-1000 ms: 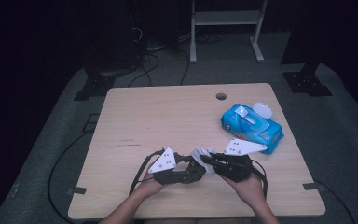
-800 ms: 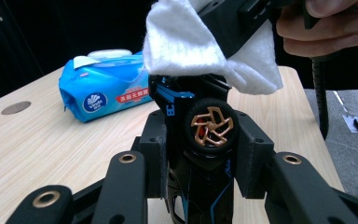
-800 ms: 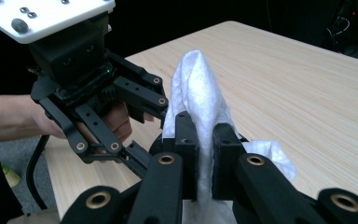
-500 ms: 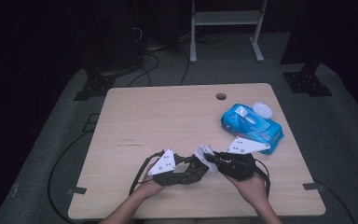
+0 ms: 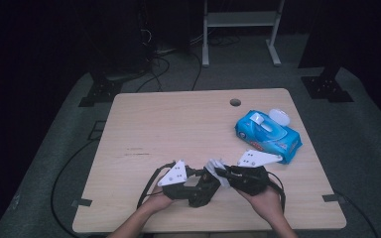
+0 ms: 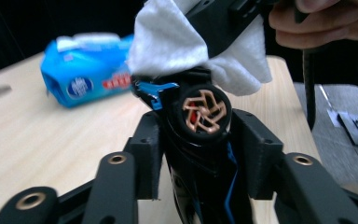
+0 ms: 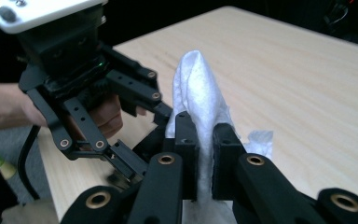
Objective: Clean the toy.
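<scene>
Gripping a white wet wipe [image 7: 200, 100], the right gripper [image 7: 205, 156] has both black pads pressed flat on the bunched sheet; the wipe rises upright out of the jaws and a loose corner lies on the wooden table [image 7: 307, 70] just beside them. In the high view the right gripper [image 5: 223, 172] and the left gripper [image 5: 209, 179] meet near the front edge of the table [image 5: 178, 124], with the wipe [image 5: 217, 167] between them.

Left gripper view: a dark cylindrical object [image 6: 200, 116] with a round, copper-coloured end sits between the left gripper's [image 6: 200, 154] jaws. Its jaws have just been opening, and whether the pads press on it cannot be told. The wipe [image 6: 168, 42] drapes over the object's far end, held there by the right gripper [image 6: 223, 21]. What the object is cannot be told.

A blue wet-wipe pack [image 5: 267, 134] lies on the right side of the table, well apart from both grippers; its white lid stands open.
</scene>
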`<act>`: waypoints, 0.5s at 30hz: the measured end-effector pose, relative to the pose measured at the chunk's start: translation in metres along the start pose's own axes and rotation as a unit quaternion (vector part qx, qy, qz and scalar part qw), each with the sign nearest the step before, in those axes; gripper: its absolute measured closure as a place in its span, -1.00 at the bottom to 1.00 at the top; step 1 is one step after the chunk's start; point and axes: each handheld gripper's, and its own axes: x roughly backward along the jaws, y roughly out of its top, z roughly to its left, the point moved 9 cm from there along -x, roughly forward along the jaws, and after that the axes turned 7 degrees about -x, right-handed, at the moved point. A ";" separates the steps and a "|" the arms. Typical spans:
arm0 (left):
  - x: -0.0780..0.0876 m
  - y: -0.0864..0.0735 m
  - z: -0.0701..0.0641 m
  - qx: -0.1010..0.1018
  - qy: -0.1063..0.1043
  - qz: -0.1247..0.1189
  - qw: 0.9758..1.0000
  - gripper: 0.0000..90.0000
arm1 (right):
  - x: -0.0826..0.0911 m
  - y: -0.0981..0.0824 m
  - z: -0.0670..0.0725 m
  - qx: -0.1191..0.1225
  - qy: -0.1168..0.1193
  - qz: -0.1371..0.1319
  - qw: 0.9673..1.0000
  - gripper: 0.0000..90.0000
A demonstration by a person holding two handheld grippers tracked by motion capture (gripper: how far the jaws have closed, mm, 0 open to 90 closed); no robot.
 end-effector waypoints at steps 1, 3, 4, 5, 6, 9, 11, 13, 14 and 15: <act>-0.001 -0.001 -0.001 0.007 -0.005 0.003 1.000 0.22 | -0.002 -0.003 0.000 0.003 0.000 0.005 1.000 0.85; -0.001 0.000 0.001 0.010 -0.001 0.011 1.000 0.24 | -0.005 -0.005 -0.001 -0.002 0.000 0.008 1.000 0.85; -0.002 0.000 0.003 0.009 0.003 0.014 1.000 0.25 | -0.005 -0.005 -0.002 -0.007 0.002 0.007 1.000 0.85; -0.002 0.001 0.004 0.010 0.006 0.018 1.000 0.26 | -0.004 -0.005 -0.004 -0.012 0.003 0.005 1.000 0.85; -0.003 0.001 0.005 0.010 0.007 0.020 1.000 0.27 | -0.003 -0.005 -0.006 -0.018 0.004 0.002 1.000 0.85; -0.006 0.000 0.009 0.008 0.011 0.038 0.999 0.28 | -0.004 -0.006 -0.011 -0.028 0.005 -0.001 1.000 0.85; -0.009 0.000 0.012 0.000 0.014 0.051 0.999 0.29 | -0.004 -0.008 -0.016 -0.039 0.003 -0.001 0.999 0.85; -0.013 0.000 0.016 0.003 0.012 0.062 0.998 0.32 | -0.005 -0.010 -0.023 -0.049 -0.003 -0.002 0.999 0.85; -0.016 0.000 0.018 -0.003 0.011 0.072 0.997 0.34 | -0.005 -0.011 -0.027 -0.056 -0.006 -0.002 0.998 0.85; -0.019 -0.002 0.021 -0.008 0.014 0.082 0.996 0.36 | -0.005 -0.013 -0.031 -0.061 -0.009 -0.003 0.998 0.85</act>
